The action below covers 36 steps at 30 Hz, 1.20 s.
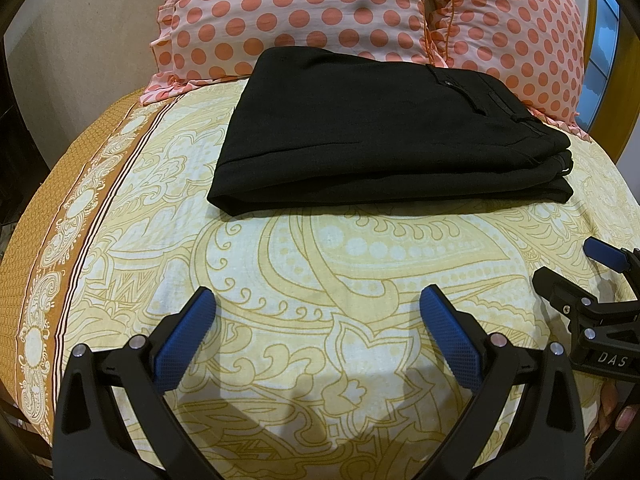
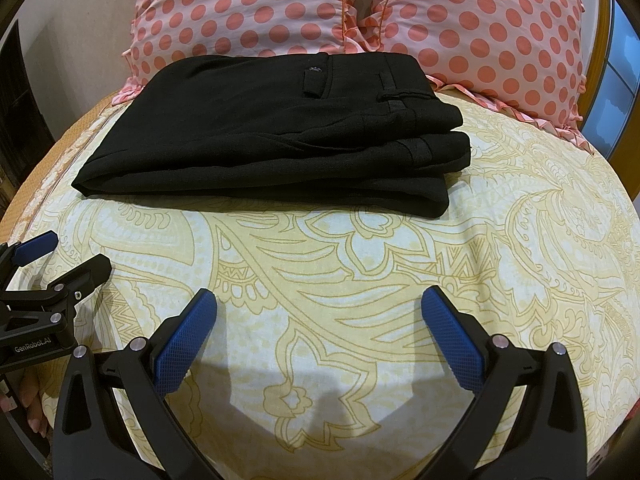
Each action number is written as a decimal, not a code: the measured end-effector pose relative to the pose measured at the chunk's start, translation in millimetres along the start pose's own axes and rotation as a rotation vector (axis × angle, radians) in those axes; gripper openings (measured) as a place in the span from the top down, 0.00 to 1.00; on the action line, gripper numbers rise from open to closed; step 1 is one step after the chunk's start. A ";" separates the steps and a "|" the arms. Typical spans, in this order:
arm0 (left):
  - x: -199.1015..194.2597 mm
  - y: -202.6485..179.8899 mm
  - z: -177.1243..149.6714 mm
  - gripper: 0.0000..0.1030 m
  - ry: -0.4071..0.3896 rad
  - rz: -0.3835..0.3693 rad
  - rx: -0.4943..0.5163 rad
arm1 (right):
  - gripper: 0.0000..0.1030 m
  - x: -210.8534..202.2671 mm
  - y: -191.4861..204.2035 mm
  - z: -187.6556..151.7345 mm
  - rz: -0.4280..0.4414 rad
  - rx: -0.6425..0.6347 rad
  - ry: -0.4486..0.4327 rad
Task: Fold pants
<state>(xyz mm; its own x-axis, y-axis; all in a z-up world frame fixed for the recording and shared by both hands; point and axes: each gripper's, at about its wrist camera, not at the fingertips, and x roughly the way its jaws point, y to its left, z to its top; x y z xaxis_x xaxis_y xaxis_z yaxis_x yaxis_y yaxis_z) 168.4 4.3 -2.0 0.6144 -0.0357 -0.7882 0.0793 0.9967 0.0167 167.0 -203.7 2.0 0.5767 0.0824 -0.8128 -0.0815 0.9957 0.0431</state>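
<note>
Near the bed's (image 1: 320, 280) head edge the pants (image 1: 372, 128) lie folded, so my left gripper (image 1: 318, 322) and right gripper (image 2: 320, 324) hang back, jaws spread, empty.

One folded pants (image 1: 384, 128), two pillows (image 1: 288, 12), two tools (image 1: 316, 304).

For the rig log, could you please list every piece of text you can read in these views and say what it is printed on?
"DAS" - on the body of the right gripper, seen from the left wrist view; cut off at the frame edge.
"GenRobot.AI" - on the body of the left gripper, seen from the right wrist view.
The pants show no readable label.
</note>
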 end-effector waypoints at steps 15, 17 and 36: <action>0.5 0.0 0.1 0.02 0.001 0.000 0.000 | 0.01 0.0 -0.1 -0.1 0.000 0.000 0.000; 0.5 -0.3 0.3 0.02 0.003 0.000 0.000 | 0.01 0.0 -0.1 -0.2 0.000 0.000 0.000; 1.0 0.5 1.4 0.02 0.018 0.000 -0.001 | 0.01 0.0 -0.2 -0.1 0.001 0.000 -0.001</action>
<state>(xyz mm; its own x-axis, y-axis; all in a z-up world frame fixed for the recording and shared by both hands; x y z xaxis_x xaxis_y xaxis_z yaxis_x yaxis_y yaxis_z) 170.1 4.6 -1.8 0.5999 -0.0343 -0.7993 0.0782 0.9968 0.0160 167.0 -203.9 1.9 0.5771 0.0829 -0.8125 -0.0819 0.9957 0.0434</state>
